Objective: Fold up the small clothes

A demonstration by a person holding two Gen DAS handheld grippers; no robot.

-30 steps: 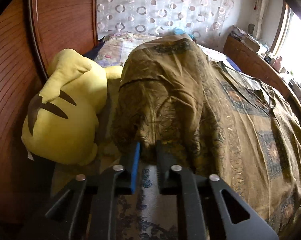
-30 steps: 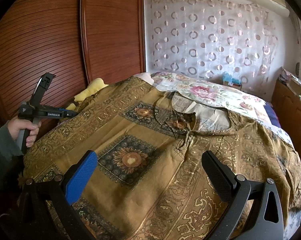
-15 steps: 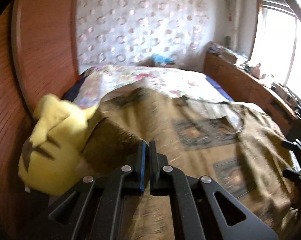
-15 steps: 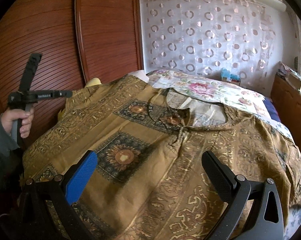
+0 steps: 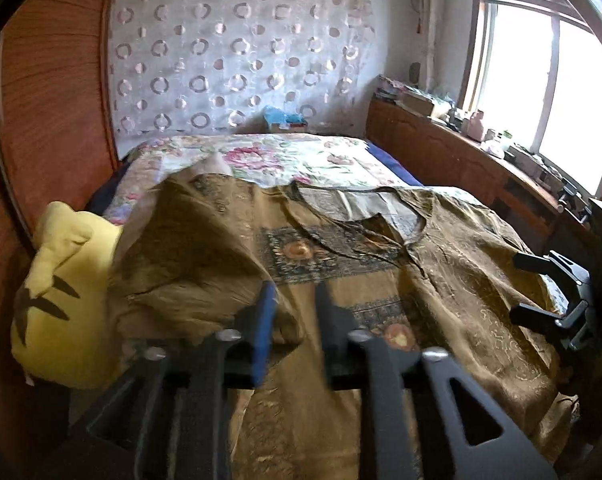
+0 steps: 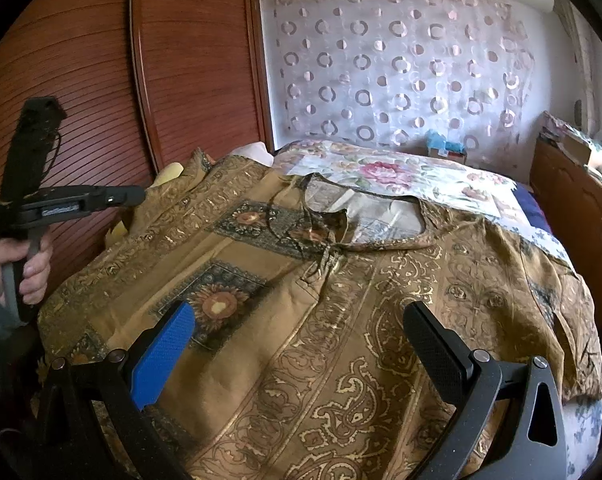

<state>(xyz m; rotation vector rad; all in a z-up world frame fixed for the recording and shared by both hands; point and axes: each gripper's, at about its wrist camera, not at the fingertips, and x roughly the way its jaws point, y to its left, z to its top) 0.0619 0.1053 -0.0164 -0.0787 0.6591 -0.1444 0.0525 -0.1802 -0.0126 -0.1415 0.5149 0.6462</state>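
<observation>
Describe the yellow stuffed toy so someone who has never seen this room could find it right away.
Start at the bed with the flowered cover, then go to the side against the reddish wooden wardrobe. The yellow plush toy is wedged there, partly under the edge of the brown patterned garment. It is the only bright yellow thing, with dark stripes.

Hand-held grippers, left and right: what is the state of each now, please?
Left hand-held gripper: jaws opening, nothing between them.
Right hand-held gripper: open wide, empty, above the brown patterned cloth garment.
</observation>
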